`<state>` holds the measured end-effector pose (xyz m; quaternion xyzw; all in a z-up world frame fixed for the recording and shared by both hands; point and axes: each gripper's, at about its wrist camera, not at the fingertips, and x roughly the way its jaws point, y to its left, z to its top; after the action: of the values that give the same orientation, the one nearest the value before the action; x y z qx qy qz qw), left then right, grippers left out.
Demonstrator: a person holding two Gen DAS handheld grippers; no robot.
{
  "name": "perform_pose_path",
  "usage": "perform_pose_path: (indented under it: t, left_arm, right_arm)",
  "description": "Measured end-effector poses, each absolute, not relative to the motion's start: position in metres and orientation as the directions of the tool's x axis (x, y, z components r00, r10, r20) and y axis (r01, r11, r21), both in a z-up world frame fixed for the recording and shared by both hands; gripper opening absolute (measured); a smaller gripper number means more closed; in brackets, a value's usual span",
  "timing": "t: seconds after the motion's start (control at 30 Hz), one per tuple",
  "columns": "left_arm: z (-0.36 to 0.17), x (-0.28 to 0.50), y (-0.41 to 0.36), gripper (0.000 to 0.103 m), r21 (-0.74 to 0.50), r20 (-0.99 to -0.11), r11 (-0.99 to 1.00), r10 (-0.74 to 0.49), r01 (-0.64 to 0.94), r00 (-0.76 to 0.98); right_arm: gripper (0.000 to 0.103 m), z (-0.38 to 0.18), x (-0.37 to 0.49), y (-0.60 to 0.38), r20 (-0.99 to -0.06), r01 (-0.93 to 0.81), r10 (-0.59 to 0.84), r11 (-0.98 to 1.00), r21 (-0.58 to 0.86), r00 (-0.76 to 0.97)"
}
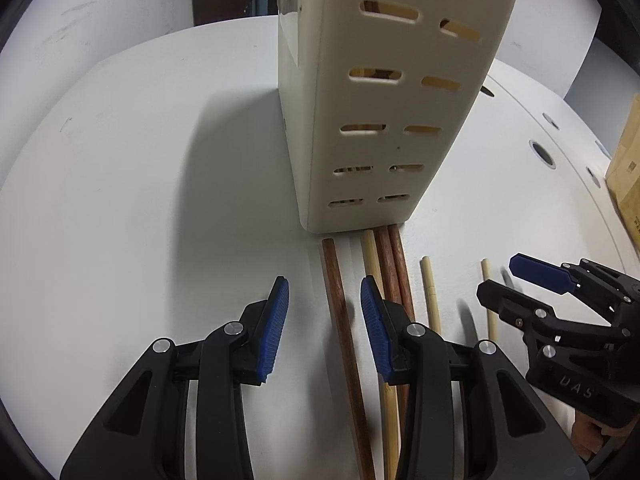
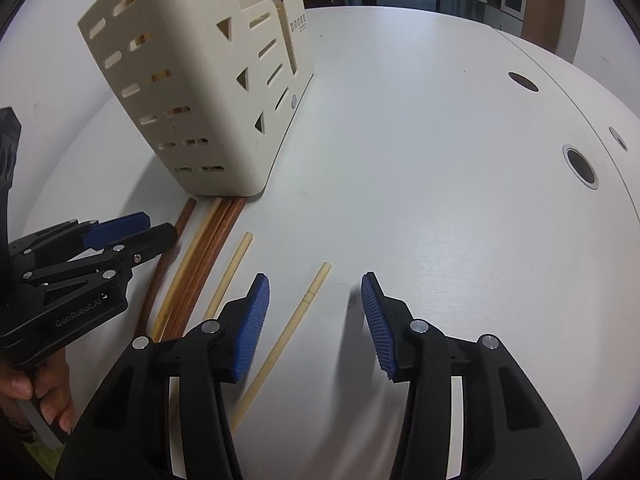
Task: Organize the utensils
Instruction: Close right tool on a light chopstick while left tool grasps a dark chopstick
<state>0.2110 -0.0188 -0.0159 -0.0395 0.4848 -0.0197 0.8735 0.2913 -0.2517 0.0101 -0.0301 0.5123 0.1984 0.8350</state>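
A cream slotted utensil holder (image 1: 384, 112) stands on the white table; it also shows in the right wrist view (image 2: 188, 92). Several chopsticks lie in front of it: dark brown ones (image 1: 340, 312) and pale bamboo ones (image 1: 431, 296). My left gripper (image 1: 324, 320) is open just above the table, its fingers on either side of a brown chopstick. My right gripper (image 2: 316, 320) is open over a pale chopstick (image 2: 288, 336). The right gripper shows in the left wrist view (image 1: 516, 284), and the left gripper shows in the right wrist view (image 2: 156, 228). Chopsticks show through the holder's slots.
The table (image 2: 440, 160) has round cable holes (image 2: 580, 168) at the right. A cardboard box (image 1: 628, 168) stands at the right edge. A dark doorway lies behind the table.
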Motion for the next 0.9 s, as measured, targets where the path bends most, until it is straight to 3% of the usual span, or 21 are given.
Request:
perform_pose_path:
  t: [0.37,0.5,0.7,0.9]
  left_arm:
    - [-0.019,0.213,-0.026,0.024,-0.019,-0.852,0.999,-0.030,0.026,0.523]
    - [-0.021,0.212,-0.032,0.015,0.010,-0.845,0.998,-0.021,0.055,0.534]
    - [-0.020,0.213,-0.027,0.008,0.011,-0.845,0.999,-0.013,0.041,0.534]
    - [-0.014,0.208,-0.020,0.007,-0.003,-0.838,1.000,-0.018,0.028,0.546]
  right_arm:
    - [0.033,0.010,0.274,-0.234,-0.869,-0.427,0.275,0.901,0.084,0.411]
    - [0.014,0.011,0.275,-0.239,-0.865,-0.418,0.285,0.903,0.098,0.413]
    - [0.006,0.010,0.277,-0.241,-0.860,-0.414,0.298,0.903,0.114,0.414]
    - [0.005,0.012,0.281,-0.244,-0.855,-0.415,0.315,0.900,0.131,0.413]
